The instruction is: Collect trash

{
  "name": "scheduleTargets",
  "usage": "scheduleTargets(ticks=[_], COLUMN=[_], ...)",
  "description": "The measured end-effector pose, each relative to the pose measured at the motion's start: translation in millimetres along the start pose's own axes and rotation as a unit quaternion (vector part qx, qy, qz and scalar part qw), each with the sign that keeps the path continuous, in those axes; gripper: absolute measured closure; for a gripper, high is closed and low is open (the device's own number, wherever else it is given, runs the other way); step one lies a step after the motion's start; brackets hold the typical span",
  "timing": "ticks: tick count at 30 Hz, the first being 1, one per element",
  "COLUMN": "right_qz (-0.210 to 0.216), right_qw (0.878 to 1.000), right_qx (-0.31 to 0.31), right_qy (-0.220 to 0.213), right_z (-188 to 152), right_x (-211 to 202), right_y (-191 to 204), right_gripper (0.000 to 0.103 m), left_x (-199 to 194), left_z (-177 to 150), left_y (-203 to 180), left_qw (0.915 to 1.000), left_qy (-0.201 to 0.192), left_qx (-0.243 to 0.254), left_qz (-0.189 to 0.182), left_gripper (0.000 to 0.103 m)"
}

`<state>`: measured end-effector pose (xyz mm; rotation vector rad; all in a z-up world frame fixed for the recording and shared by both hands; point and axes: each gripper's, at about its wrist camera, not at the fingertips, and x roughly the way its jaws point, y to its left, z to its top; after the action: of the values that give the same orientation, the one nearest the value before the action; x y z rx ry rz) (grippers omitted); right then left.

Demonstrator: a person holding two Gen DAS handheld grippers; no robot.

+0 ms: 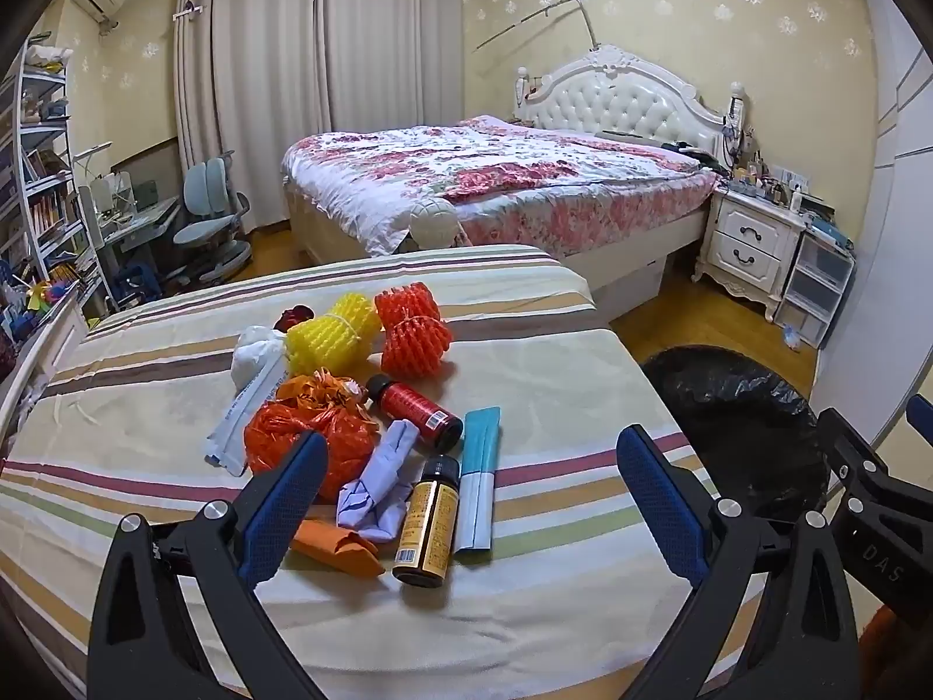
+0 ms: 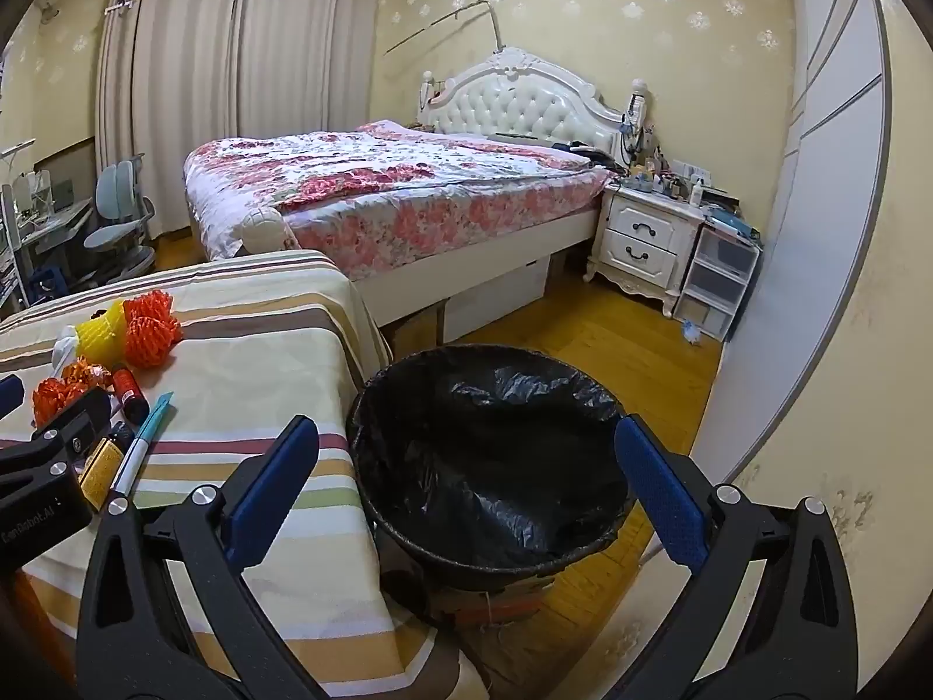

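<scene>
Trash [image 1: 373, 426] is lying heaped on the striped table [image 1: 554, 361], untouched; you are holding both the left gripper [image 1: 466, 501] and right gripper [image 2: 466, 484] spread wide and empty. You are lining up a first pick for the black-lined bin [image 2: 490, 449] just beside.

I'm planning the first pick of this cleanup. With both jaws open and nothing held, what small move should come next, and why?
Probably ease the left gripper forward and down onto the amber bottle. It lies nearest, between the open jaws, on the striped cloth, apart from the crowded pile. The lined bin looks empty and sits beside the table, under the right gripper, ready for a drop.
</scene>
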<state>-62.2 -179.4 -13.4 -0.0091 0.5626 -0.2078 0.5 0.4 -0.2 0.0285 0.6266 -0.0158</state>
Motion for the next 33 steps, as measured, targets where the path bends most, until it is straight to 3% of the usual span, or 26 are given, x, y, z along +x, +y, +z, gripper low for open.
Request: scheduleTargets(ticks=[33], right_qz=[-0.01], right_qw=[1.0], right_qx=[0.016], right_qy=[0.015], right_z=[-5.5], right_x=[6.5], right_y=[-12.2], right_gripper=[0.004], left_x=[6.1], left_z=[-7.5], left_y=[-3.9], left_qw=[1.0], left_qy=[0.007], left_qx=[0.002], left_qz=[0.004], left_gripper=[0.007])
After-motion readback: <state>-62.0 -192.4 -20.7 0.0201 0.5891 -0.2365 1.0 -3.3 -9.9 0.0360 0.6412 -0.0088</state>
